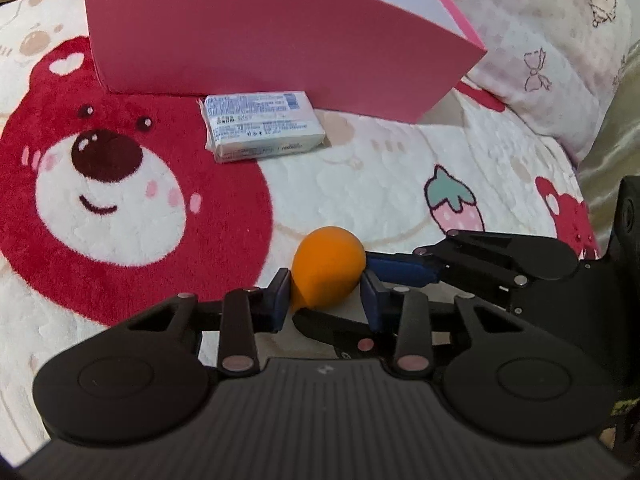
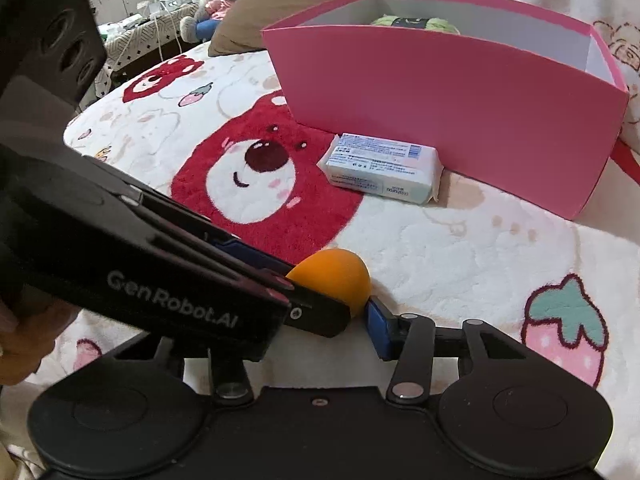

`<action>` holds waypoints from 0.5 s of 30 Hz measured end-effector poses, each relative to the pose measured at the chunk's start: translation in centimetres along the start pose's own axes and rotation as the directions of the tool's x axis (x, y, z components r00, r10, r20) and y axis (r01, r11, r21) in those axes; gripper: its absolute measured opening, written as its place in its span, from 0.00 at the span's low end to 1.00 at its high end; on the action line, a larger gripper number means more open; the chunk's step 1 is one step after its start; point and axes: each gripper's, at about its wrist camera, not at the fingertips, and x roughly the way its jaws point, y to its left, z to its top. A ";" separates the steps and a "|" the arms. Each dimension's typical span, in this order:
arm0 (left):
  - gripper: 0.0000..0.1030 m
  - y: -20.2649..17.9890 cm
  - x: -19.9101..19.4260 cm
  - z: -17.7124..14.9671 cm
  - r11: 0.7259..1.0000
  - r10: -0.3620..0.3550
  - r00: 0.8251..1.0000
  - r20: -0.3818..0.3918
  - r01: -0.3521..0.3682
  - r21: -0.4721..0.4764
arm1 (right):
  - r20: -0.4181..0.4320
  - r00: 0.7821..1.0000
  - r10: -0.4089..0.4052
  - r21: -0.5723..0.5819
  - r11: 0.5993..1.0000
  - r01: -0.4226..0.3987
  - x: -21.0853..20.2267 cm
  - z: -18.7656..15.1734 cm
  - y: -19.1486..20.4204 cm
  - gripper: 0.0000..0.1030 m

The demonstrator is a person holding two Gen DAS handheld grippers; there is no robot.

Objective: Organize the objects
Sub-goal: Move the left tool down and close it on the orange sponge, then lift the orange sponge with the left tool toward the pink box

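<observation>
**Both grippers on the orange sponge**

Low in the frame's centre, we clamp the left gripper on the teardrop orange sponge, its narrow end toward the camera. Our right gripper pinches its rounded end on the bedspread.

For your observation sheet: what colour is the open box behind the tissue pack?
Pink outside, white inside; the box shows best in the right wrist view.
</observation>
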 end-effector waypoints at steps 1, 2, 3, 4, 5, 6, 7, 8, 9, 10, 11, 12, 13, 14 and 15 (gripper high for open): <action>0.35 0.0 -0.1 0.1 1.000 -0.003 1.000 -0.002 0.003 -0.005 | 0.004 1.000 0.002 0.006 1.000 -0.002 -0.1 0.0 -0.1 0.50; 0.35 0.0 -0.2 0.1 1.000 -0.006 1.000 -0.005 0.006 -0.013 | 0.009 1.000 0.000 0.005 1.000 0.000 -0.3 0.0 0.0 0.49; 0.35 0.0 -0.2 0.2 1.000 -0.007 1.000 -0.006 0.007 -0.016 | 0.009 1.000 -0.003 0.006 1.000 0.003 -0.4 0.1 0.1 0.49; 0.35 0.0 -0.3 0.1 1.000 -0.008 1.000 -0.006 0.008 -0.016 | 0.006 1.000 -0.005 0.007 1.000 0.005 -0.5 0.1 0.2 0.49; 0.35 -0.1 -0.4 0.1 1.000 -0.013 1.000 -0.006 0.013 -0.015 | 0.004 1.000 -0.008 0.008 1.000 0.008 -0.6 0.2 0.3 0.49; 0.35 -0.1 -0.5 0.1 1.000 -0.024 1.000 -0.007 0.024 -0.016 | -0.002 1.000 -0.010 0.012 1.000 0.010 -0.8 0.3 0.4 0.49; 0.35 0.1 -0.5 0.1 0.999 -0.040 0.999 -0.011 0.040 -0.025 | -0.010 1.000 -0.015 0.015 1.000 0.015 -0.9 0.4 0.4 0.49; 0.35 0.2 -0.6 0.1 0.998 -0.053 0.998 -0.018 0.052 -0.039 | -0.014 1.000 -0.021 0.020 1.000 0.022 -1.1 0.4 0.5 0.49; 0.35 0.2 -0.7 0.1 0.997 -0.061 0.998 -0.025 0.059 -0.047 | -0.017 1.000 -0.022 0.027 0.999 0.022 -1.3 0.4 0.5 0.49; 0.35 0.1 -0.8 0.0 0.997 -0.063 0.998 -0.027 0.062 -0.042 | -0.021 1.000 -0.018 0.033 0.999 0.018 -1.5 0.3 0.5 0.49; 0.34 -0.1 -1.1 0.0 0.997 -0.063 0.998 -0.022 0.062 -0.034 | -0.025 1.000 -0.012 0.040 0.999 0.013 -1.7 0.3 0.4 0.49; 0.34 -0.3 -1.4 0.0 0.998 -0.061 0.998 -0.019 0.061 -0.027 | -0.025 1.000 -0.008 0.046 0.999 0.010 -1.9 0.4 0.4 0.49; 0.34 -0.5 -1.7 0.1 0.998 -0.060 0.998 -0.019 0.060 -0.020 | -0.021 1.000 -0.008 0.044 0.999 0.009 -2.2 0.4 0.5 0.49; 0.34 -0.6 -2.0 0.2 0.998 -0.060 0.998 -0.021 0.059 -0.018 | -0.019 1.000 -0.011 0.034 0.999 0.011 -2.5 0.5 0.7 0.49; 0.34 -0.7 -2.3 0.3 0.998 -0.060 0.998 -0.023 0.060 -0.021 | -0.019 1.000 -0.013 0.025 1.000 0.013 -2.8 0.7 0.9 0.49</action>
